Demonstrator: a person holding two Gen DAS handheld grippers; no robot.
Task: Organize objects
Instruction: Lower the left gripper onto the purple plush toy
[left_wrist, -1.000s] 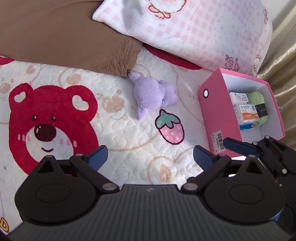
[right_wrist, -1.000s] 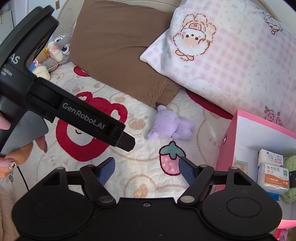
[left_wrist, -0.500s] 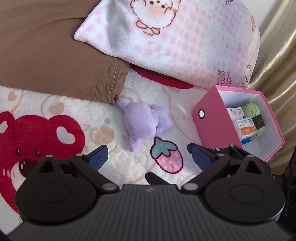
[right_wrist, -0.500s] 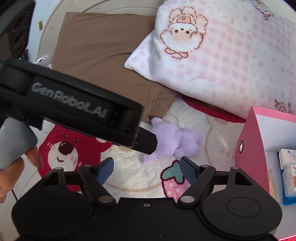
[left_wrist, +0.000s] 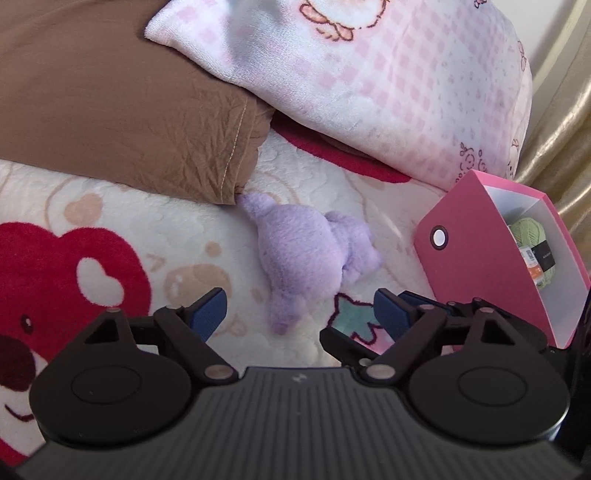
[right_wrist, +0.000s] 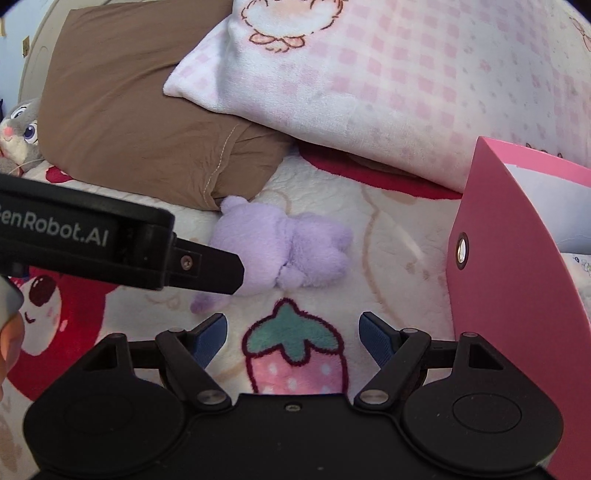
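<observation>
Left wrist view: partly done, by the look of it — yarn (left_wrist: 529, 236) and a small packet already in the pink box (left_wrist: 476, 258), purple plush (left_wrist: 306, 251) not yet put away, lying on the bed (left_wrist: 140, 206) just below the corner of the brown pillow (left_wrist: 129, 110). Left tongs (left_wrist: 299, 314) closing but with nothing between the pads — plush just ahead of the tips, roughly centred, not touched. Box off to the right of the plush, apart from it.

Right wrist view: right tongs (right_wrist: 293, 334) wide and empty over the printed strawberry (right_wrist: 295, 354). Plush (right_wrist: 280, 251) ahead and slightly left, clear of the pads; one finger of the left tongs (right_wrist: 210, 271) reaching in from the left, its tip right beside the plush or overlapping it — contact impossible to judge. Box wall (right_wrist: 509, 266) close on the right. Left to do, probably: grip the plush and carry it to the box.
</observation>
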